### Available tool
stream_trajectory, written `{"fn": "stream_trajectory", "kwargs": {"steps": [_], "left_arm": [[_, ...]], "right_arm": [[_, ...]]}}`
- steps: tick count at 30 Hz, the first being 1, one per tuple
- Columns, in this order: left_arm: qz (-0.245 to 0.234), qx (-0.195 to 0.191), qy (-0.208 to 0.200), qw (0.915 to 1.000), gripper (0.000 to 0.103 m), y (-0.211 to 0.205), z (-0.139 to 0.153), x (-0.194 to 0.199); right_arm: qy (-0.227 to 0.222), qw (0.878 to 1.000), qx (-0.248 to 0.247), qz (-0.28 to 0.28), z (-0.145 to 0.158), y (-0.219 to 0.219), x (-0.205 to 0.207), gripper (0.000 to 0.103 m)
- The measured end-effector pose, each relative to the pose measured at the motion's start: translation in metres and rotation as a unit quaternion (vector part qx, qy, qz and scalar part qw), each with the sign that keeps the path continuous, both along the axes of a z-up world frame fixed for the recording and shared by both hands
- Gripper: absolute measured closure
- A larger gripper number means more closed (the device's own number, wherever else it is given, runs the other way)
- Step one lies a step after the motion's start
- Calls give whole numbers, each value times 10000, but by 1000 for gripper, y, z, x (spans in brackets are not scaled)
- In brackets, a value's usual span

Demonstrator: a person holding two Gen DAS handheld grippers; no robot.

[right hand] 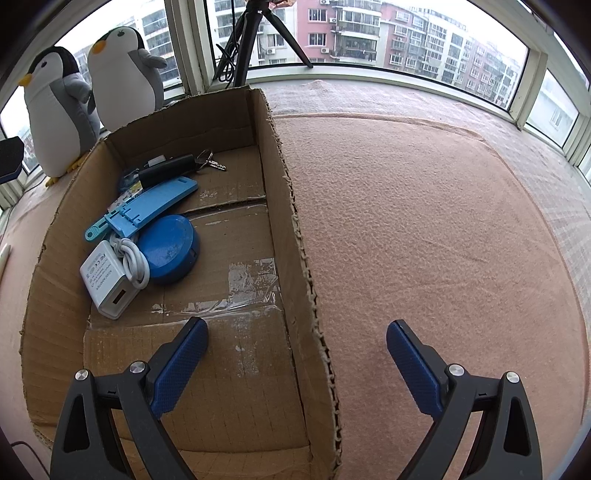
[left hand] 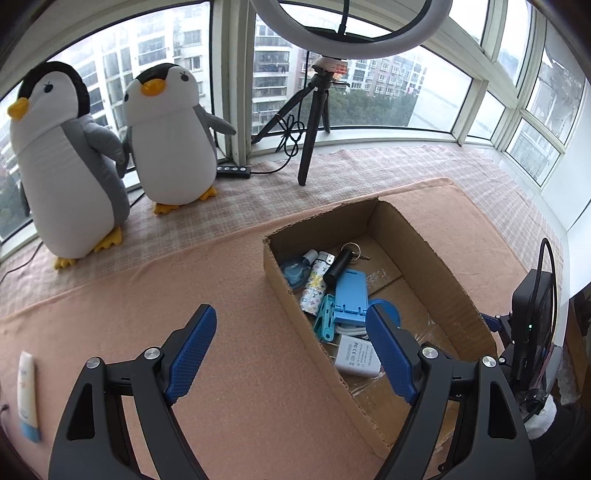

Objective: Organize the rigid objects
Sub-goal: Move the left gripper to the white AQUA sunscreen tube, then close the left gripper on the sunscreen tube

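An open cardboard box [left hand: 436,258] [right hand: 288,192] rests on a pink blanket. Inside lie a white charger [left hand: 356,356] [right hand: 107,277] with its coiled cable, a round blue case [right hand: 170,249], a light blue phone stand [left hand: 351,295] [right hand: 155,206], a teal clip [left hand: 325,317], a black key holder with keys [left hand: 338,267] [right hand: 168,170] and a patterned lighter [left hand: 314,291]. My left gripper [left hand: 291,325] hovers open above the box's left wall, empty. My right gripper [right hand: 297,341] stands open astride the box's right wall, empty. A white tube [left hand: 27,398] lies on the blanket at the far left.
Two plush penguins [left hand: 66,158] [left hand: 171,136] stand at the window behind the box. A tripod [left hand: 314,122] with a ring light [left hand: 295,33] and a black cable control [left hand: 234,171] sit on the checked cloth. Bare pink blanket [right hand: 443,221] spreads right of the box.
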State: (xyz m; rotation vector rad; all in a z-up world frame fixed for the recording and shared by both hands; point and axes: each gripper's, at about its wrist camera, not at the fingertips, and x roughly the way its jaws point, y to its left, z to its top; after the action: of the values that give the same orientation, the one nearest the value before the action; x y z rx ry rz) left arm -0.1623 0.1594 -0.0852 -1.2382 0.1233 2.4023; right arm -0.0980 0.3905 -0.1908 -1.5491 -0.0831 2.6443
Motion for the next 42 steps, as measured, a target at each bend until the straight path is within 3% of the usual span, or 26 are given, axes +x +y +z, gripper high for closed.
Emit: {"fn": "stream_trajectory", "kwargs": {"steps": [13,22,31,37,42], "left_arm": [[1217,-447,-193,9914,20,-153,-34,-9],[1706,-640,-357,9826,20,-237,-52,3],[2345,-974,-531,9658,22,-323,-73,6],[2439,-812,-822,9629,23,-359,-89,0],[2315,-818,-983,9644,23,-359,-101,-4]], "right_arm": [[-34,9999,134,69,0,-2,-1,8],[-68,9997,232,80,1,-3,-3,8],[-75,9995,285,88,1,-4,-3,8],[-81,9995,310,78,1,-5,-5,8],[-85,9993,371,65,2,-7,-6,8]]}}
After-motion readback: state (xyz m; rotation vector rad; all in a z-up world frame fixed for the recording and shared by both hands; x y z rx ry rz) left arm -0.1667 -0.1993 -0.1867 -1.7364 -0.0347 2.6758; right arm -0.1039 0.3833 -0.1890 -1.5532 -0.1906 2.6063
